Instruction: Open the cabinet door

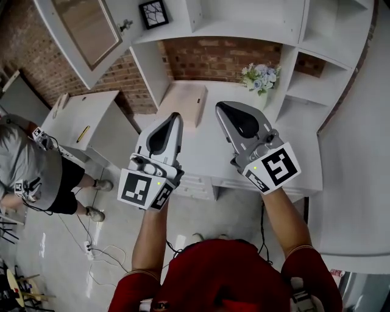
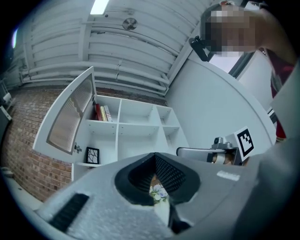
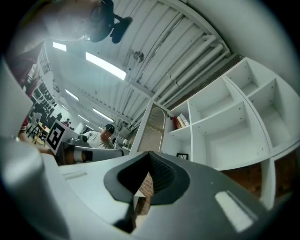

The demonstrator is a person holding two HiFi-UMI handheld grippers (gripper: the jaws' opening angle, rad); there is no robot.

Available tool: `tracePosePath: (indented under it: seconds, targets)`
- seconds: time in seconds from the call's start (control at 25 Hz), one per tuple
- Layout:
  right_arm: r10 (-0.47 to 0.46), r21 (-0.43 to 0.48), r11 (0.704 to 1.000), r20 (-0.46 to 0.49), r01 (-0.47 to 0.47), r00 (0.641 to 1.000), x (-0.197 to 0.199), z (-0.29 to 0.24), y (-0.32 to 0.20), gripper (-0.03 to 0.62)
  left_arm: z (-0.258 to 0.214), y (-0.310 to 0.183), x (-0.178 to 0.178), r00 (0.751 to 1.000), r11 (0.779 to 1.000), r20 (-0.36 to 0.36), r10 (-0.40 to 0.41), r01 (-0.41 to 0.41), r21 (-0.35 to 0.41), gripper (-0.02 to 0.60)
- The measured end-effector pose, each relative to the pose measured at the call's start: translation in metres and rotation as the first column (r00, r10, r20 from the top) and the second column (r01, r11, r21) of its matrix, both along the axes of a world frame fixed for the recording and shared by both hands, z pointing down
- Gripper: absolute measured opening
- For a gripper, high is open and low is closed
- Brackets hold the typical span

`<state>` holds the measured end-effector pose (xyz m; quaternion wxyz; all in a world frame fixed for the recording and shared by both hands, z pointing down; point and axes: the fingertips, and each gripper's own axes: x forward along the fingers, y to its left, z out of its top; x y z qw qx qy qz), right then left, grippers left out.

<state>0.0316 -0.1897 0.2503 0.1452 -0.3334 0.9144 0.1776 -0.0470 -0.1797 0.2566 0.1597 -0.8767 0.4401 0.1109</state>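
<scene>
The white cabinet door (image 1: 85,30) with a glass pane stands swung wide open at the upper left of the shelf unit, its small latch handle (image 1: 125,25) at the free edge. In the left gripper view the door (image 2: 70,117) hangs open left of the shelves; in the right gripper view the door (image 3: 154,129) is seen edge-on. My left gripper (image 1: 177,116) and right gripper (image 1: 220,105) are held side by side over the white desk (image 1: 207,152), well below and right of the door, touching nothing. Both are shut and hold nothing.
A framed picture (image 1: 153,13) stands in the compartment behind the door, with books (image 2: 103,113) on the shelf above. A flower pot (image 1: 261,76) and a beige box (image 1: 183,100) sit on the desk. A person (image 1: 30,177) stands at the left; cables (image 1: 97,250) lie on the floor.
</scene>
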Motion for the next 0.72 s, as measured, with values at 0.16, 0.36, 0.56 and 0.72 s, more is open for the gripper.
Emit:
tracePosePath:
  seconds: [0.16, 0.36, 0.56, 0.72]
  targets:
    - [0.014, -0.03, 0.999, 0.034, -0.013, 0.999, -0.006, 0.014, 0.005, 0.012, 0.012, 0.004, 0.001, 1.0, 1.0, 0.017, 0.025, -0.024, -0.013, 0.005]
    - [0.041, -0.049, 0.998, 0.034, -0.04, 0.999, -0.016, 0.031, 0.011, 0.012, 0.027, 0.012, -0.003, 0.999, 0.998, 0.008, 0.047, -0.046, -0.03, 0.005]
    - [0.071, -0.036, 0.997, 0.004, -0.071, 0.997, -0.025, 0.038, 0.019, 0.012, 0.039, 0.017, -0.006, 0.998, 0.998, 0.025, 0.057, -0.056, -0.038, 0.005]
    - [0.079, -0.051, 0.996, 0.009, -0.079, 0.997, -0.032, 0.045, 0.024, 0.012, 0.047, 0.022, -0.013, 0.997, 0.996, 0.017, 0.075, -0.074, -0.056, 0.005]
